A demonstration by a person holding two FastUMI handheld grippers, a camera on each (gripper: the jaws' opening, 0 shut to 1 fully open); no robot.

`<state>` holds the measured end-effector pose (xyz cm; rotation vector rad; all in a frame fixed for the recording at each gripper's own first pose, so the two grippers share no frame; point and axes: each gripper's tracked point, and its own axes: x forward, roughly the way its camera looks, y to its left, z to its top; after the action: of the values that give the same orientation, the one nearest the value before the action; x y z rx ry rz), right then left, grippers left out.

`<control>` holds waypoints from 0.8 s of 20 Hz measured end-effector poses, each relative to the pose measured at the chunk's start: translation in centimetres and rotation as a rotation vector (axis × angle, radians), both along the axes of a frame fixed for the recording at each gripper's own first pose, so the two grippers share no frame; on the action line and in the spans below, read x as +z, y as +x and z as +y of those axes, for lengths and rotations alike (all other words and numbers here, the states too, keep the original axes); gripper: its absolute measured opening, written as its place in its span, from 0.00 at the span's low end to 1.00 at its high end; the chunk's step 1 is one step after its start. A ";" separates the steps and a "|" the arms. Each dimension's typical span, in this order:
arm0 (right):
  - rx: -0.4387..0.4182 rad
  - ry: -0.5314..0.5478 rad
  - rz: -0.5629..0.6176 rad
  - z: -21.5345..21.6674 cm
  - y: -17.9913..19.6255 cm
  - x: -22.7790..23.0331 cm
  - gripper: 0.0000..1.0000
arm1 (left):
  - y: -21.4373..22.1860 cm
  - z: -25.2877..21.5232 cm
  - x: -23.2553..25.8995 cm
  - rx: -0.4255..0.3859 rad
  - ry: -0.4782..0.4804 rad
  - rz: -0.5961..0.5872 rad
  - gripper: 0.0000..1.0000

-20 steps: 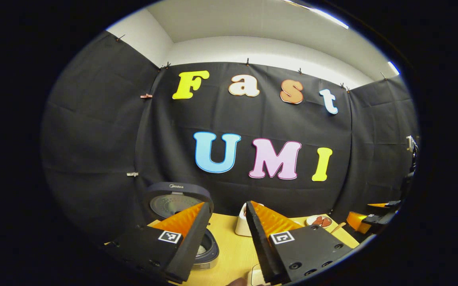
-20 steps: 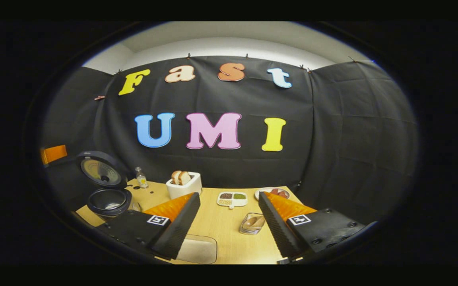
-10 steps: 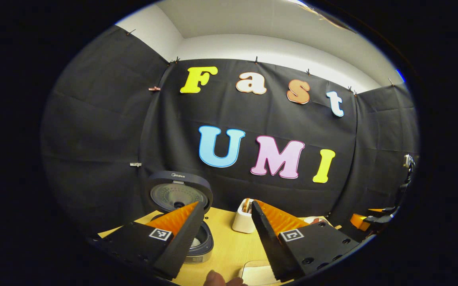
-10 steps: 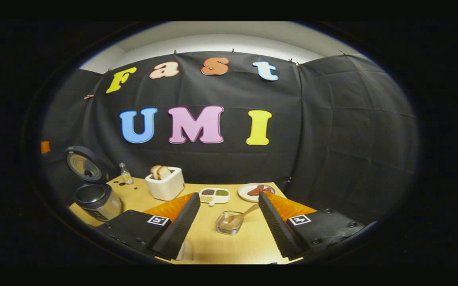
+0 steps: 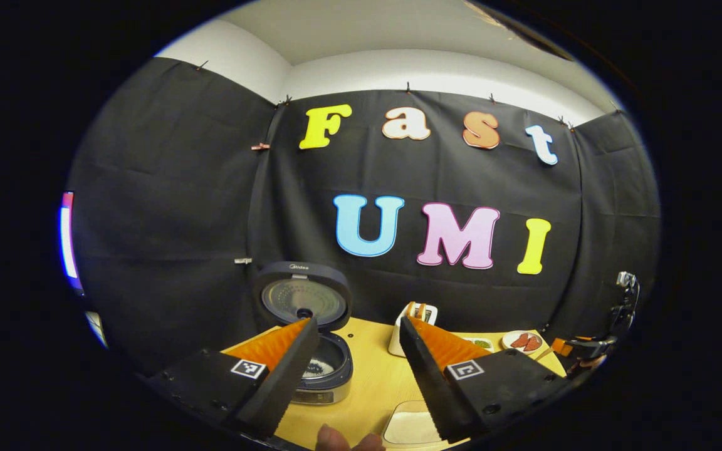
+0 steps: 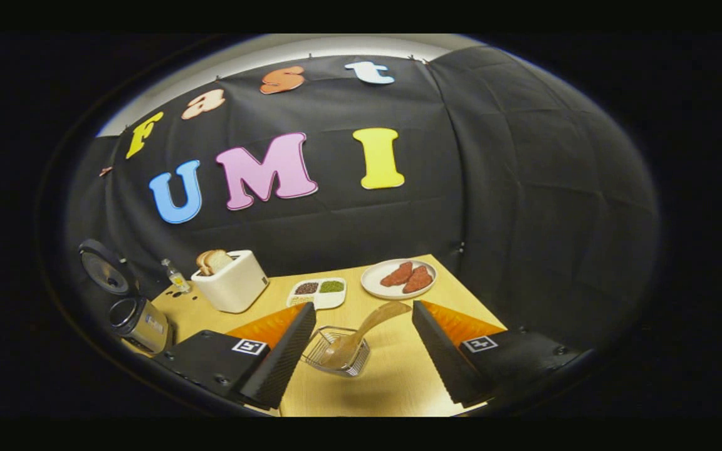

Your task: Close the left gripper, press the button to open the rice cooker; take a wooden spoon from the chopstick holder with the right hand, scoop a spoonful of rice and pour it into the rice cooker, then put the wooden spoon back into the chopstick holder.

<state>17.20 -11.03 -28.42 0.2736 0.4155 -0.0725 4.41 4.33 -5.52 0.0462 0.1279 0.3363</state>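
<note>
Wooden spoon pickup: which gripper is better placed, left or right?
Right. The right gripper is open, with the wooden spoon in its holder between the fingers. The left gripper faces the open rice cooker.

In the right gripper view, the scene is now seen tilted, and the wire chopstick holder point(image 6: 337, 351) with the wooden spoon point(image 6: 361, 329) is framed between the jaws of the right gripper point(image 6: 361, 341), where one second ago it lay lower and partly behind the right-hand finger. The rice cooker point(image 6: 137, 319) has shifted to the far left edge of that view, and the plate point(image 6: 398, 279) is now seen whole. In the left gripper view, the rice cooker point(image 5: 322, 369) has moved rightward, its open pot now showing between the spread jaws of the left gripper point(image 5: 356, 326). More of the bench point(image 5: 373, 382) is exposed.
</note>
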 end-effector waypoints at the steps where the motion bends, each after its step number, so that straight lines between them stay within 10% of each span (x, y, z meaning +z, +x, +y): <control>1: -0.009 0.017 0.009 -0.3 0.5 -0.9 0.97 | -0.1 0.1 -0.1 0.015 -0.003 -0.001 0.89; 13: -0.052 0.242 0.087 0.3 4.5 -8.4 0.76 | -1.9 -1.5 -2.2 0.048 0.050 0.074 0.89; 16: -0.056 0.279 0.080 0.6 5.2 -8.5 0.52 | -2.1 -1.5 -2.3 0.053 0.053 0.073 0.90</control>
<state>22.40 -10.40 -36.93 0.5586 0.4984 -0.0804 2.32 2.88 -7.80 0.1079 0.1925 0.3907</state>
